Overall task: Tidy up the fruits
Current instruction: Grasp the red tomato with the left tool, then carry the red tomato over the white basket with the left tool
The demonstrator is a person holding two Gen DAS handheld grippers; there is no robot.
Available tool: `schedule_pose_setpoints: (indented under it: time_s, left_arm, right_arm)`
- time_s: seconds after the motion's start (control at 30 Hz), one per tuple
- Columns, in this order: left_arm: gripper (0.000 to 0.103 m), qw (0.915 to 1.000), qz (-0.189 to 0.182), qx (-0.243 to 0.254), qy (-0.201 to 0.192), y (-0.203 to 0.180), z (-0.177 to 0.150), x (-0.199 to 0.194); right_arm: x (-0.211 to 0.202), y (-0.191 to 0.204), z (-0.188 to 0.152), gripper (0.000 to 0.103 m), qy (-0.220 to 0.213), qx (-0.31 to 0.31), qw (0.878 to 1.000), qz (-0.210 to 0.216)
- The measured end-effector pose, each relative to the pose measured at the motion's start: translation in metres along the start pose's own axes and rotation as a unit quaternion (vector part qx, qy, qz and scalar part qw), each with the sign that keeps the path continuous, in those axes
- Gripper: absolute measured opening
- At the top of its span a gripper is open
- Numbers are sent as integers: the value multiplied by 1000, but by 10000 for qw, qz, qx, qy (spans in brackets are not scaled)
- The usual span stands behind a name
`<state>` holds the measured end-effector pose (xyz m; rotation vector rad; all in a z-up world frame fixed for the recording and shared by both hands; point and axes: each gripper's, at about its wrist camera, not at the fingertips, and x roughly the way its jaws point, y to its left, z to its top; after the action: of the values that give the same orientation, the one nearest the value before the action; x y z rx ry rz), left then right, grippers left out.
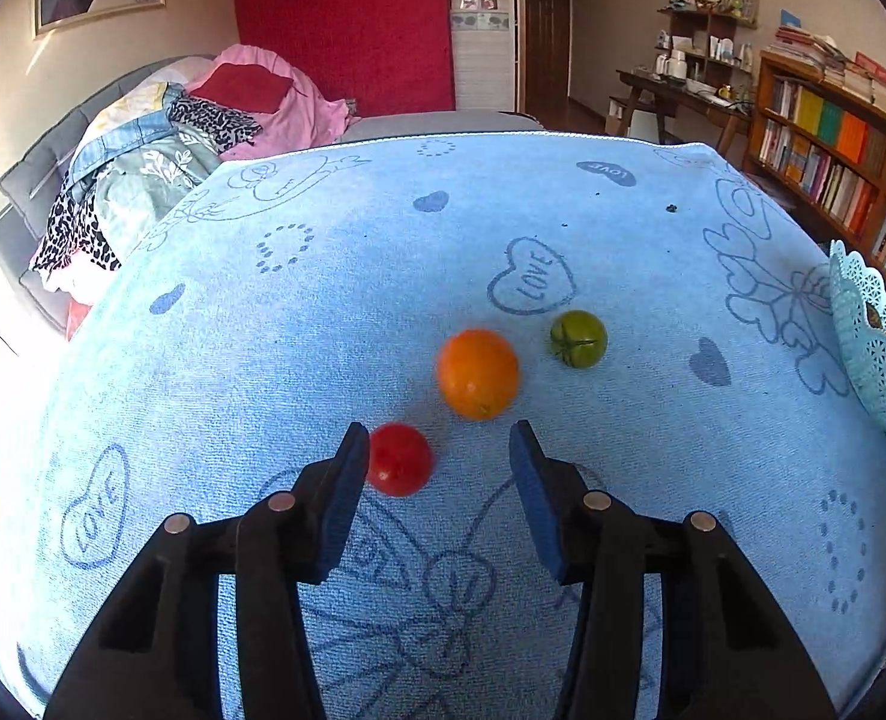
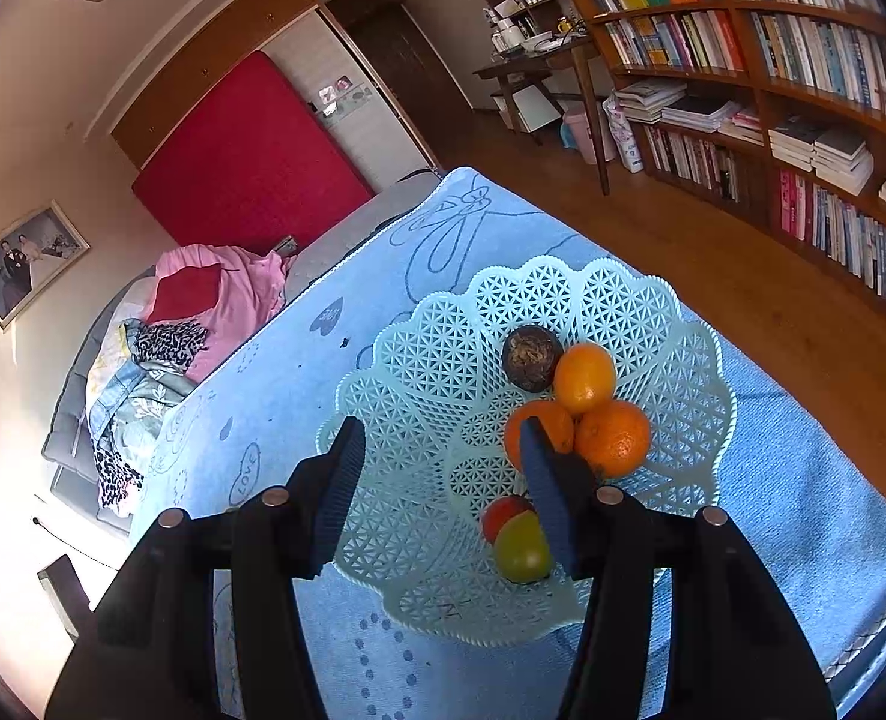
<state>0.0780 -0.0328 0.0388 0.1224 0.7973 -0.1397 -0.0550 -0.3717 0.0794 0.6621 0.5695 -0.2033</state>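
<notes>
In the left wrist view, a red tomato (image 1: 399,459), an orange (image 1: 477,373) and a green tomato (image 1: 578,338) lie on the blue towel. My left gripper (image 1: 437,447) is open just above the towel, the red tomato beside its left finger, the orange just beyond the tips. The pale blue lattice basket (image 1: 869,348) sits at the right edge. In the right wrist view, my right gripper (image 2: 443,444) is open and empty above the basket (image 2: 419,372), which holds three oranges (image 2: 614,435), a dark brown fruit (image 2: 530,357), and a red (image 2: 500,513) and a yellow-green fruit (image 2: 521,549).
The blue towel (image 1: 323,300) covers the table. A bed with piled clothes (image 1: 161,162) lies behind on the left. Bookshelves (image 2: 803,90) and a wooden desk (image 1: 677,90) stand to the right, across a wooden floor (image 2: 713,252).
</notes>
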Motion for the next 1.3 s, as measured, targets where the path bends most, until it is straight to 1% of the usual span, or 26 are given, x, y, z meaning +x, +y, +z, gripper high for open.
schedule_pose_setpoints:
  time_s: [0.23,0.3,0.37,0.43,0.57,0.6,0.67,0.73,0.9,1.03,1.17,1.3]
  left_arm:
    - [45,9998,175,-35,97,6,2,17]
    - [41,9997,217,-41,128,8,4,21]
    - [34,9994,177,-104,267,11,4,27]
    - [33,9990,131,-185,378,14,2,31]
    - [31,9990,138,-227,363,15,4,30]
    - [28,9990,136,-203,361,13,4,30]
    - [28,9992,160,-127,337,10,4,28]
    - [28,9994,110,-75,305,7,4,24]
    - [28,9998,-126,99,138,-13,8,6]
    - [28,9983,-458,346,-77,-46,15,-14]
    - [28,9941,-826,629,-320,-85,26,-35]
    - [28,9877,-1163,905,-527,-125,36,-53]
  right_arm:
    - [1,1,-1,55,24,-16,10000,3]
    - [1,1,-1,55,27,-23,10000,11]
    - [0,2,-2,55,24,-29,10000,18]
    - [-1,1,-1,55,10,-25,10000,21]
    - [-1,1,-1,55,13,-11,10000,25]
    - [-1,1,-1,55,17,-18,10000,27]
    - [-1,1,-1,55,16,-23,10000,33]
    - [-2,2,-1,55,-2,-34,10000,36]
    - [-3,2,-1,55,-20,-17,10000,36]
    - [-5,2,1,55,-55,-1,10000,46]
    - [-10,-1,4,56,-119,46,9999,67]
    - [-15,-4,7,56,-175,106,9998,86]
